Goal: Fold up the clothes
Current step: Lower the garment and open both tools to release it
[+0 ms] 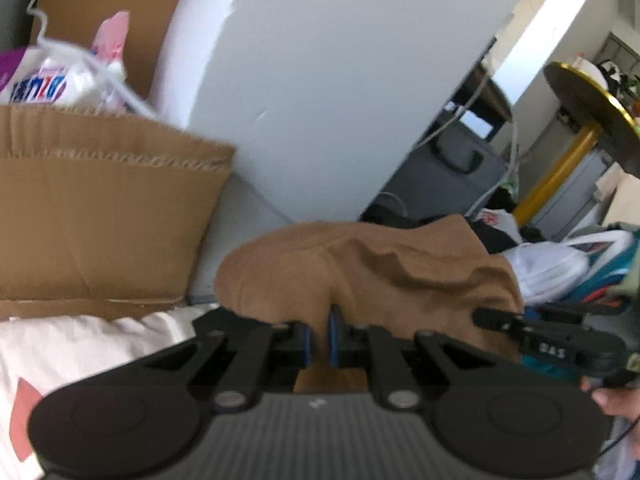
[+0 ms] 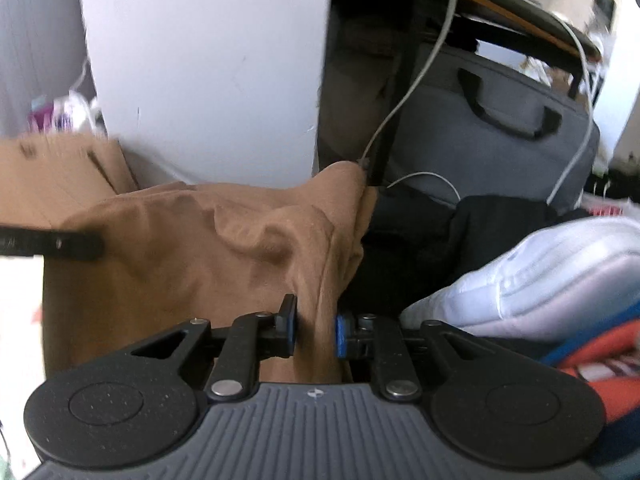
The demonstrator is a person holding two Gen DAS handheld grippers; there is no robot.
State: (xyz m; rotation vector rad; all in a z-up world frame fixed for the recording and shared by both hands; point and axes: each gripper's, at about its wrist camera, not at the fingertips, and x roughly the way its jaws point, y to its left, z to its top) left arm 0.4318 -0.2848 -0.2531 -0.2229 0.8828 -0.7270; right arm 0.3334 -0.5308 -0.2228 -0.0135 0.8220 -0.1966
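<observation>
Between both grippers: brown cloth (image 1: 360,276), bunched, hanging in front of white panel (image 1: 320,80). L gripper (image 1: 319,340) nearly closed, blue pads pinching cloth edge. R gripper (image 2: 315,330) jaws slightly apart, cloth fold between pads; can't tell if both pads press it. Cardboard box (image 1: 92,208) to left, grey bag (image 2: 500,128) behind, w/ white cable (image 2: 404,96).

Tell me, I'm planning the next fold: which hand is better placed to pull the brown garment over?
Left, probably: the left tongs pinch the brown garment tightly; the right tongs stand wider around a bunched fold.
</observation>
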